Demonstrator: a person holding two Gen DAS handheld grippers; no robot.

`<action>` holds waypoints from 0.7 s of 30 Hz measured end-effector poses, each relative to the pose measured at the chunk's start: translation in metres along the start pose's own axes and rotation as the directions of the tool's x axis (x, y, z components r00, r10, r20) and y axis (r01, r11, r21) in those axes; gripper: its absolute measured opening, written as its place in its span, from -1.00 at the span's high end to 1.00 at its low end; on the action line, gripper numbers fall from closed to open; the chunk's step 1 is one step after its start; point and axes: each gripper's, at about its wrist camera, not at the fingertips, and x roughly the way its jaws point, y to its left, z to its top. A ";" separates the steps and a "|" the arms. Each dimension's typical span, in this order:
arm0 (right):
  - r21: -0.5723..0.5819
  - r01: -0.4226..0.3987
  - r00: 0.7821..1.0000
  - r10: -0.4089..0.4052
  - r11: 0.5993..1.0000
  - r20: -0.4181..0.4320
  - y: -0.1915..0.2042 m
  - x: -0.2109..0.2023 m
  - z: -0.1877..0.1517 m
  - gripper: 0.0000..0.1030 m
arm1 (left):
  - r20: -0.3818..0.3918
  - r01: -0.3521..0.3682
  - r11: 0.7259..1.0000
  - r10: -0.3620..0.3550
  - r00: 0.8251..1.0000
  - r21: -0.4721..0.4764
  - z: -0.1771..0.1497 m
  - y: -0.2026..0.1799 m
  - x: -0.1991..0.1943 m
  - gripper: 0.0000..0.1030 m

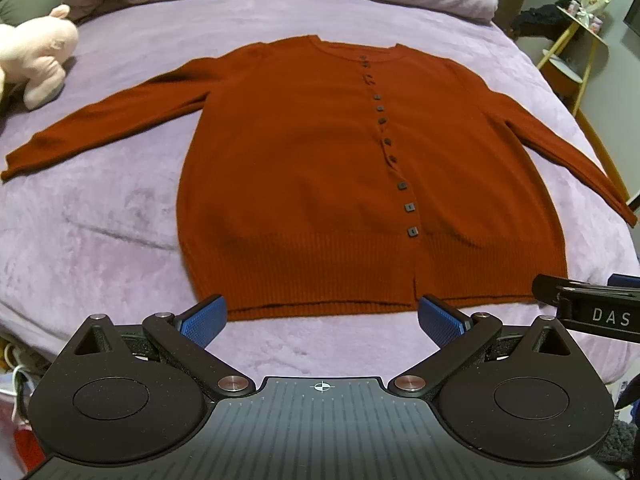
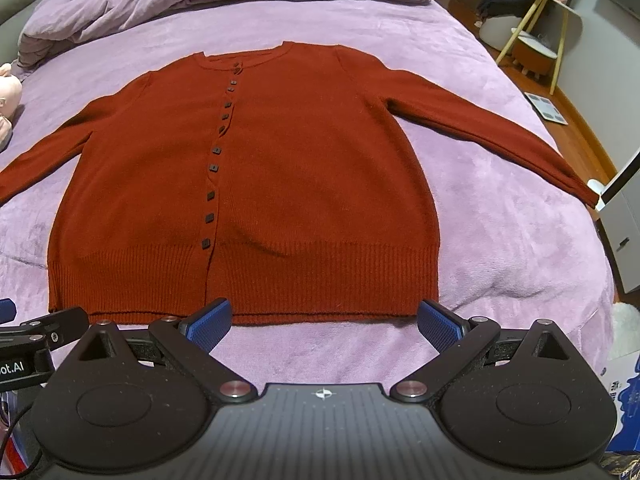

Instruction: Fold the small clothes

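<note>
Cardigan (image 1: 312,176), rust-red and buttoned, lies flat and face up on the purple bed (image 1: 112,216), sleeves spread outward, hem nearest both cameras; the layout appears prepared for a first fold. Left tool (image 1: 322,318) hangs just short of the hem, fingers spread, holding nothing. Right tool (image 2: 324,320) is likewise spread and empty beside it, suggesting folding has not begun. Small square buttons (image 1: 411,232) run down the placket.

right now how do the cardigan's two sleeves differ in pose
The left sleeve lies spread toward the plush toy, its cuff well on the bed. The right sleeve reaches the bed's edge, its cuff at the drop-off. Both lie flat and unfolded, angled down from the shoulders.
</note>
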 end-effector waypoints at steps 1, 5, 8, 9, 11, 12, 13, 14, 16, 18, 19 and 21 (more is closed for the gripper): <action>-0.001 -0.001 1.000 0.001 1.000 0.001 0.000 0.000 0.000 -0.92 | 0.001 -0.001 1.000 0.001 1.000 0.001 0.000 0.000 0.000 -1.00; -0.001 -0.007 1.000 0.007 1.000 0.007 0.000 -0.001 -0.001 -0.92 | -0.003 0.000 1.000 0.000 1.000 -0.001 0.001 0.002 0.000 -1.00; 0.004 -0.016 1.000 0.016 1.000 0.014 -0.001 -0.002 -0.001 -0.92 | -0.003 -0.001 1.000 0.001 1.000 -0.001 0.001 0.001 0.000 -1.00; 0.004 -0.018 1.000 0.018 1.000 0.015 -0.001 -0.003 -0.001 -0.92 | -0.004 -0.002 1.000 0.002 1.000 -0.002 0.001 0.002 0.000 -1.00; 0.004 -0.017 1.000 0.017 1.000 0.015 -0.001 -0.003 -0.001 -0.92 | -0.006 -0.001 1.000 0.001 1.000 -0.003 0.001 0.002 0.000 -1.00; 0.004 -0.018 1.000 0.018 1.000 0.016 -0.001 -0.003 -0.001 -0.92 | -0.007 -0.001 1.000 0.001 1.000 -0.004 0.001 0.002 0.000 -1.00; 0.004 -0.018 1.000 0.018 1.000 0.014 0.000 -0.003 0.000 -0.92 | -0.009 -0.001 1.000 0.001 1.000 -0.005 0.001 0.002 0.001 -1.00; 0.005 -0.020 1.000 0.020 1.000 0.014 0.000 -0.003 -0.001 -0.92 | -0.009 0.000 1.000 0.000 1.000 -0.005 0.001 0.002 0.001 -1.00; 0.005 -0.026 1.000 0.026 1.000 0.015 -0.001 -0.004 0.000 -0.92 | -0.011 0.002 1.000 -0.002 1.000 -0.006 0.001 0.002 0.001 -1.00; 0.003 -0.029 0.999 0.029 1.000 0.017 0.000 -0.005 0.000 -0.92 | -0.012 0.004 1.000 -0.004 1.000 -0.007 0.002 0.003 0.001 -1.00; 0.003 -0.029 0.999 0.029 1.000 0.018 0.000 -0.006 0.000 -0.92 | -0.013 0.005 1.000 -0.005 1.000 -0.008 0.002 0.004 0.001 -1.00; 0.002 -0.029 0.999 0.029 1.000 0.021 0.000 -0.007 0.000 -0.92 | -0.012 0.006 1.000 -0.007 1.000 -0.007 0.003 0.004 0.001 -1.00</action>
